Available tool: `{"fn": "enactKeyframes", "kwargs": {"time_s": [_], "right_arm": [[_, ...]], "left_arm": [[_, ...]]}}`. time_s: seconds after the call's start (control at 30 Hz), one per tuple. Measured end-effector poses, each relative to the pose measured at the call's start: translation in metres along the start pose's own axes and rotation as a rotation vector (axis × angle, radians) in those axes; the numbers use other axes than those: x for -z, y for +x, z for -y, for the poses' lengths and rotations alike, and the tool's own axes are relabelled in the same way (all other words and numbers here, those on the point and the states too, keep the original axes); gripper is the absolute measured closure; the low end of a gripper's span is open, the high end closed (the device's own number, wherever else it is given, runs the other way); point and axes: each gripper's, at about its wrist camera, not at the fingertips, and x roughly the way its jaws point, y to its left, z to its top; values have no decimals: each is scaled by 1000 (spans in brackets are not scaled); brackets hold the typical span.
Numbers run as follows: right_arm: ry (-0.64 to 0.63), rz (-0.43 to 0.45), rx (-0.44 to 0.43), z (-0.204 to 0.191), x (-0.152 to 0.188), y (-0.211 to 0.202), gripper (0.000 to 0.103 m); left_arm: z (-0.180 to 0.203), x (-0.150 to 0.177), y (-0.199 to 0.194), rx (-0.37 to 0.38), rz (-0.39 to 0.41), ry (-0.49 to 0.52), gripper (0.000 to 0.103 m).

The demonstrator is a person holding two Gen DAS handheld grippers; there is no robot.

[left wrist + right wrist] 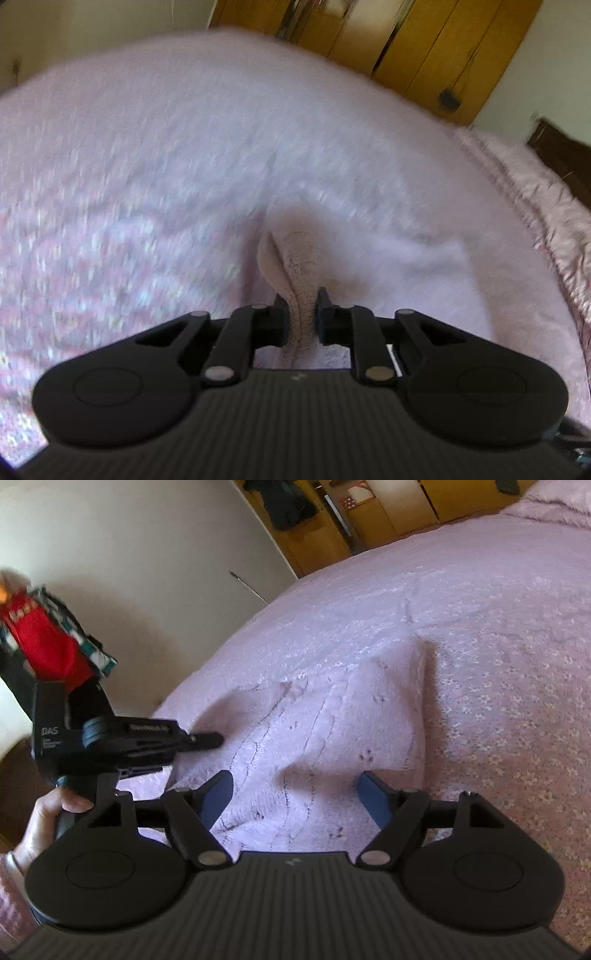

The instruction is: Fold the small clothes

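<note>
My left gripper is pinched nearly closed on a fold of a fuzzy pale pink garment, the bunched cloth standing up between the black pads and rising ahead of them in a rounded flap. My right gripper stands wide apart with nothing between its blue-faced fingers; the same garment lies under and ahead of it, humped into a raised peak with creases running down toward me. It rests on a pink fleecy bedspread that covers the whole working surface; in the left wrist view that cover is smeared by motion blur, so I cannot make out its pattern there, while the right wrist view shows small pale flower-like marks across it. Only the right view shows the other gripper from the side, its tip touching the garment's left edge, with a hand on the handle and something red behind, too blurred to name. Beyond the bed stand a plain pale wall and yellow-brown wooden cupboard doors; dark clothing hangs near cardboard boxes, whose contents I cannot see.
</note>
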Motion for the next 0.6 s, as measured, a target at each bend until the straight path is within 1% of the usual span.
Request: {"fn": "enactKeyframes", "kwargs": {"time_s": [0.03, 0.07, 0.1, 0.13, 0.17, 0.2, 0.23, 0.27, 0.33, 0.4, 0.43, 0.47, 0.5, 0.53, 0.57, 0.6], "right_arm": [[-4, 4, 5, 1, 0, 0, 22], [2, 11, 6, 4, -1, -1, 22], [15, 19, 7, 7, -2, -3, 22], [33, 27, 9, 12, -4, -3, 22], [55, 34, 15, 18, -7, -4, 20], [77, 37, 23, 25, -10, -4, 17], [94, 36, 33, 31, -11, -4, 15], [119, 31, 40, 39, -14, -1, 12], [171, -2, 20, 55, -18, 7, 11], [247, -72, -13, 72, -20, 25, 11], [281, -110, -40, 79, -20, 35, 11], [305, -129, -69, 83, -18, 44, 11], [300, -112, -91, 83, -17, 47, 9], [289, -104, -114, 83, -17, 52, 9], [291, -108, -117, 82, -19, 58, 9], [303, -101, -113, 81, -20, 62, 11]], "left_arm": [[-3, 2, 2, -9, -8, -10, 79], [-4, 3, 1, -12, -2, -17, 69], [-3, 4, -2, -22, 7, -21, 56], [-2, 5, -5, -27, 15, -20, 48], [-1, 6, -8, -24, 18, -19, 34], [0, 7, -11, -13, 22, -26, 28], [-2, 9, -13, -4, 19, -36, 26], [-2, 11, -13, 5, 3, -48, 20], [-2, 17, -8, 37, -54, -69, 19], [-4, 24, 2, 72, -108, -91, 19], [-6, 28, 5, 84, -120, -100, 19], [-7, 32, 6, 96, -105, -103, 19], [-6, 34, 7, 126, -85, -91, 19], [-5, 36, 9, 166, -86, -84, 19], [-7, 37, 12, 210, -87, -94, 22], [-9, 38, 14, 224, -77, -120, 34]]}}
